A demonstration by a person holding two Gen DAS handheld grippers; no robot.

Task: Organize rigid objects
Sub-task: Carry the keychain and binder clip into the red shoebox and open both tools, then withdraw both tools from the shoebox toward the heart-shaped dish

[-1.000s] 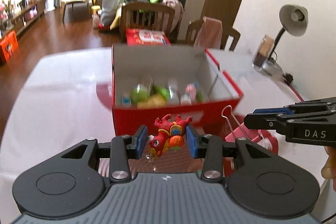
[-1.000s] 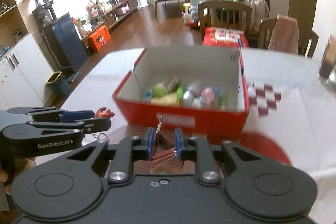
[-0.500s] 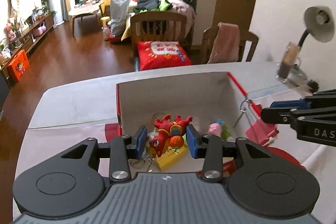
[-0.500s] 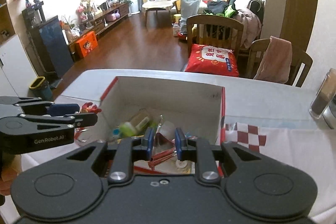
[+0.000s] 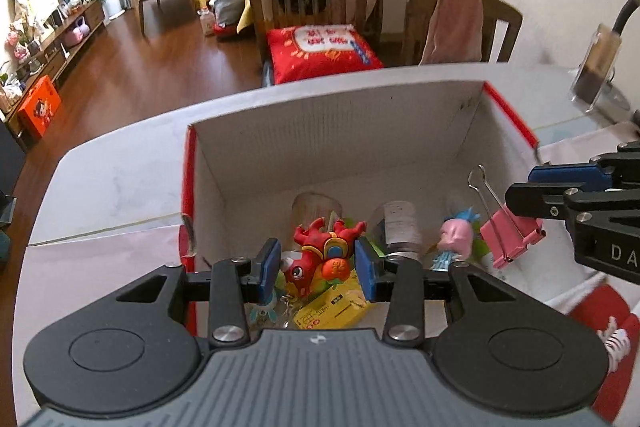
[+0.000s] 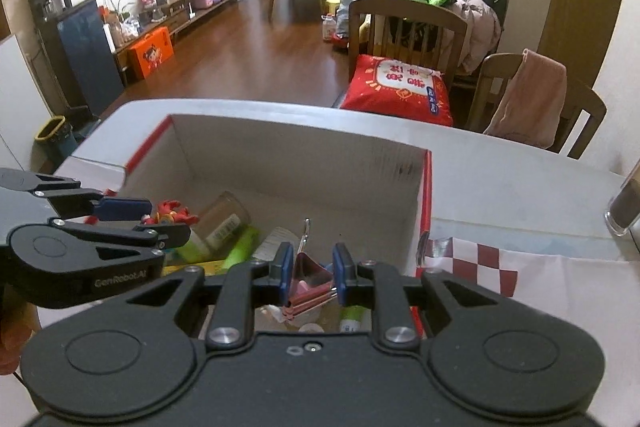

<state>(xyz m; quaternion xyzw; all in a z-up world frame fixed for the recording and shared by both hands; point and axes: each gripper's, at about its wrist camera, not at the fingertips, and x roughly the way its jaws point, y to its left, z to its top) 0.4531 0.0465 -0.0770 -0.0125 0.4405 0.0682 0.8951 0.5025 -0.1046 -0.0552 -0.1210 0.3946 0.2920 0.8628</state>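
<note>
Toy (image 5: 323,254) and clip (image 6: 306,281) gripper-clamped, tilted over box (image 5: 336,131)

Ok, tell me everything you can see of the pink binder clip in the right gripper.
The pink binder clip looks like folded sheet metal with two silver wire handles. The right gripper is shut on its body, one blue pad on each flat side. In the left wrist view one handle sticks up and away while the body tilts downward. It hangs over the open red-and-white box, above the toys and bottles inside, apparently touching nothing but the pads.
</note>
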